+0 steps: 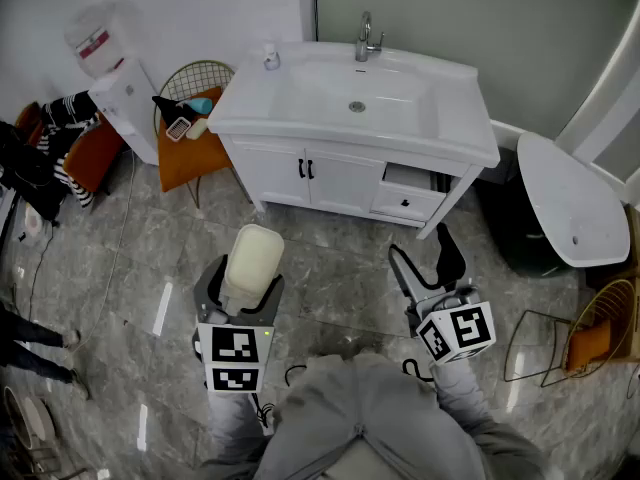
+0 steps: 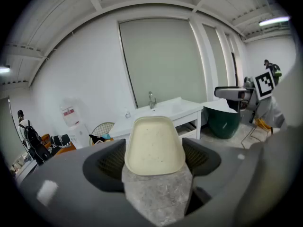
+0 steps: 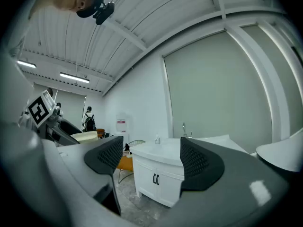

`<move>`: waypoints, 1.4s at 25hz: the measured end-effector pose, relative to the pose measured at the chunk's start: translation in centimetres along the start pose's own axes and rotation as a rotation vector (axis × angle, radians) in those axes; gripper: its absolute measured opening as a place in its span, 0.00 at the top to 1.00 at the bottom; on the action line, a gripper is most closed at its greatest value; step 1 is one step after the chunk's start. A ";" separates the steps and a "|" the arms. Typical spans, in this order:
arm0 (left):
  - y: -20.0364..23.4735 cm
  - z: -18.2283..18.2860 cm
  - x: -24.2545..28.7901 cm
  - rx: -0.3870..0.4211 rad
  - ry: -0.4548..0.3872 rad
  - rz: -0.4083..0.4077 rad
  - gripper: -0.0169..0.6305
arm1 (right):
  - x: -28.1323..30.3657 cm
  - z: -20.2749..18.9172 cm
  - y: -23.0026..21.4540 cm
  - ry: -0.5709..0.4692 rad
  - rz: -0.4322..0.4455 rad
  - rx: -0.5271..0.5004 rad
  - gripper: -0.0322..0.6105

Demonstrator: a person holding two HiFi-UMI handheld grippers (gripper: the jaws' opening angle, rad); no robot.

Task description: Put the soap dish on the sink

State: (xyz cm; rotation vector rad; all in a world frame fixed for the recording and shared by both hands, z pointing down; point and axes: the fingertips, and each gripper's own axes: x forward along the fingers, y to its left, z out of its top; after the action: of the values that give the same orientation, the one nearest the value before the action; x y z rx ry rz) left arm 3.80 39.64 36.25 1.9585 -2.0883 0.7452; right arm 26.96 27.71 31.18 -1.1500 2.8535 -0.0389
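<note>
A cream soap dish (image 1: 251, 260) is clamped between the jaws of my left gripper (image 1: 243, 286), held above the grey floor well short of the vanity. In the left gripper view the soap dish (image 2: 154, 145) fills the gap of the left gripper (image 2: 154, 161), with the white sink (image 2: 158, 113) beyond it. The white sink (image 1: 352, 99) with a chrome tap (image 1: 366, 38) stands at the top of the head view. My right gripper (image 1: 428, 261) stands open and holds nothing; in its own view the right gripper (image 3: 150, 159) frames the sink (image 3: 177, 151).
A small bottle (image 1: 271, 58) sits on the sink's left corner. A wire chair with an orange seat (image 1: 192, 126) stands left of the vanity, a water dispenser (image 1: 117, 78) further left. A white panel on a dark green bin (image 1: 565, 198) stands right. One vanity drawer (image 1: 410, 192) hangs ajar.
</note>
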 end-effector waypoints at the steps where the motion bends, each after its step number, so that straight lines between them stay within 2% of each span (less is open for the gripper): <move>1: 0.0 0.0 -0.1 0.002 0.000 0.000 0.32 | -0.1 0.1 0.1 -0.002 0.000 0.000 0.36; 10: -0.9 0.9 -0.3 -0.004 -0.018 0.014 0.32 | -1.1 0.6 -0.9 -0.022 0.002 0.035 0.36; 25: -6.0 2.5 1.0 -0.034 -0.005 0.037 0.32 | -2.9 0.4 -5.9 -0.007 0.049 0.053 0.36; 35: -4.1 2.9 5.8 -0.043 0.003 0.035 0.32 | 1.7 -0.9 -7.8 0.005 0.036 0.053 0.36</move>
State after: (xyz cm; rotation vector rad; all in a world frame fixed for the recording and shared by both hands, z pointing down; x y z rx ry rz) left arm 7.76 33.13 37.35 1.9021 -2.1235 0.7038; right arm 31.08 20.97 32.31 -1.0895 2.8588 -0.1153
